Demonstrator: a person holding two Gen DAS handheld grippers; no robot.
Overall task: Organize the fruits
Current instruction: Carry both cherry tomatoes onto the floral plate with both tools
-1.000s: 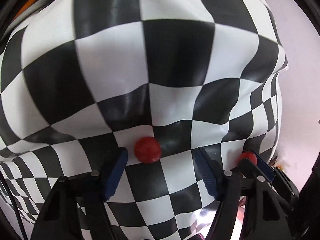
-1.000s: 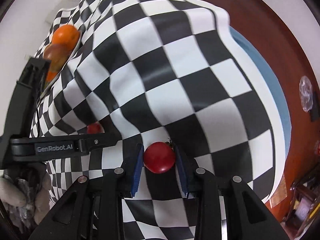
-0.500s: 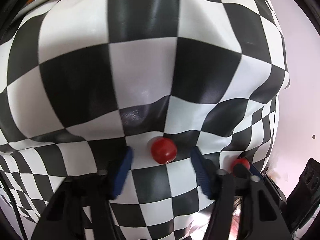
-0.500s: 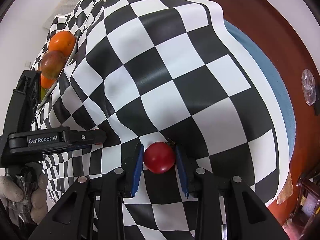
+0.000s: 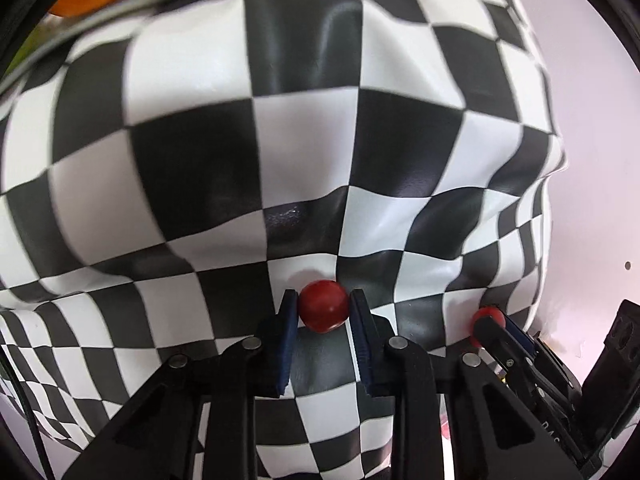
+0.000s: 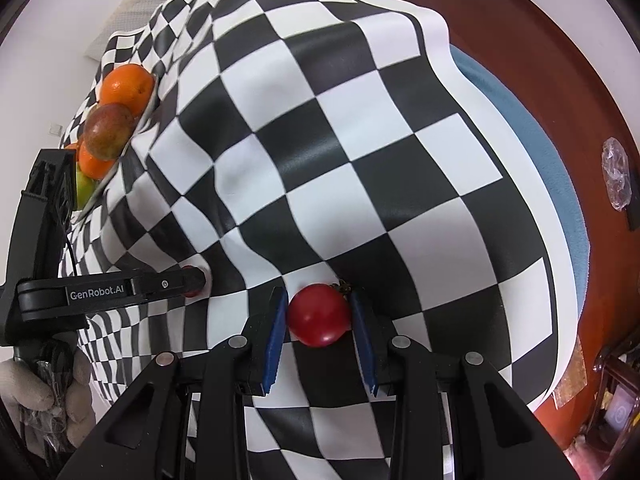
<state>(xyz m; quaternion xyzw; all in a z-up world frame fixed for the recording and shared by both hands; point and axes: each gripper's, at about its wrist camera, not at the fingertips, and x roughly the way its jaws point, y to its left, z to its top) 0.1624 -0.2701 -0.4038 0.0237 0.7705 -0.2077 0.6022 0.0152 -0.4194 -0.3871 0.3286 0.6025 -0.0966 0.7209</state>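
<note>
My left gripper [image 5: 323, 308] is shut on a small red cherry tomato [image 5: 324, 306], its blue pads touching both sides, just above the checkered cloth [image 5: 304, 148]. My right gripper [image 6: 318, 314] is shut on a larger red tomato [image 6: 319, 315] with a dry stem. The right gripper and its tomato [image 5: 485, 318] show at the lower right of the left wrist view. The left gripper [image 6: 192, 280] shows side-on at the left of the right wrist view, the cherry tomato mostly hidden behind its finger.
A tray [image 6: 120, 160] at the far left holds oranges [image 6: 127, 87], a reddish-green fruit [image 6: 109, 131] and a green one. The black-and-white cloth drapes over a blue-edged table [image 6: 532, 128]. Red-brown floor [image 6: 560, 40] lies to the right; a white wall [image 5: 592, 160] is close.
My left gripper has closed from wide open onto the cherry tomato. The right gripper keeps its hold on the larger tomato. The fruit tray has come more into view.
</note>
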